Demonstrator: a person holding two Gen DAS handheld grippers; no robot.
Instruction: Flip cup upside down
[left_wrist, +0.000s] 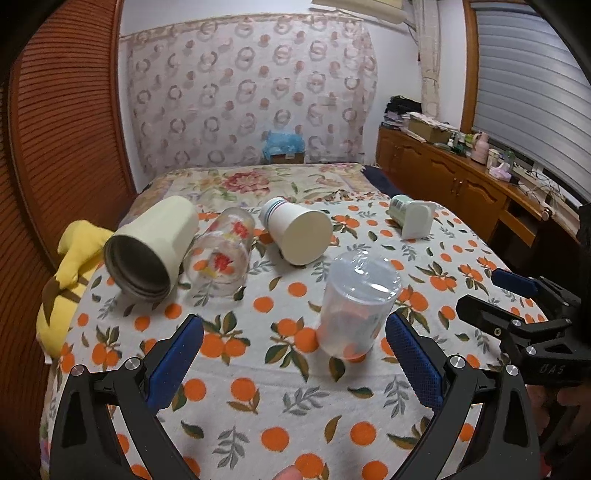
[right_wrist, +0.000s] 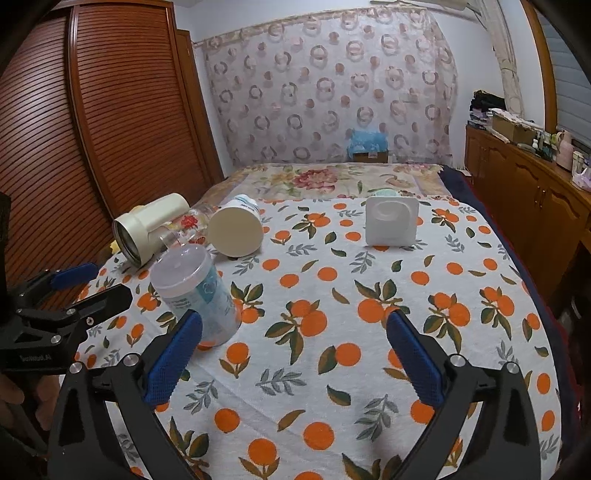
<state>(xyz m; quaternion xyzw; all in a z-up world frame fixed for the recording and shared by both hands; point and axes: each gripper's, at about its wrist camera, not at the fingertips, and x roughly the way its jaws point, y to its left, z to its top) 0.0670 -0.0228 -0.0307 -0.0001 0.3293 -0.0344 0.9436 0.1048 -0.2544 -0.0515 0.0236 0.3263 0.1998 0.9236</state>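
Cup (left_wrist: 356, 306), the translucent plastic one with a faint printed label, stands base-up on the orange-print cloth (left_wrist: 258, 369), just ahead of my left gripper (left_wrist: 293, 363) and toward its right finger; I see it apart from both pads, though the fisheye makes the gap hard to judge. My left jaws are spread wide with nothing between them. My right gripper (right_wrist: 293, 363) is likewise spread and holds nothing; in its view the same cup sits just beyond the tip of its left finger, whose blue pad (right_wrist: 173, 360) overlaps the cup's lower edge, so I cannot tell whether they touch. Each gripper shows at the edge of the other's view, partly cut off. Farther out, four more vessels lie on their sides: a cream tumbler (left_wrist: 151, 249) with its dark mouth toward me, a clear glass with red flowers (left_wrist: 221, 254) just beside it, a white paper cup (left_wrist: 297, 230) showing me its bottom, and, well apart to the right, a green-and-white container (left_wrist: 412, 216) whose shape I can't fully make out. A yellow plush toy (left_wrist: 70, 280) hangs off the left edge, half hidden. Beyond the cloth lies a floral bedspread (left_wrist: 258, 182), then a patterned curtain (left_wrist: 251, 92); the clutter on the wooden sideboard (left_wrist: 443, 177) is too small to identify.
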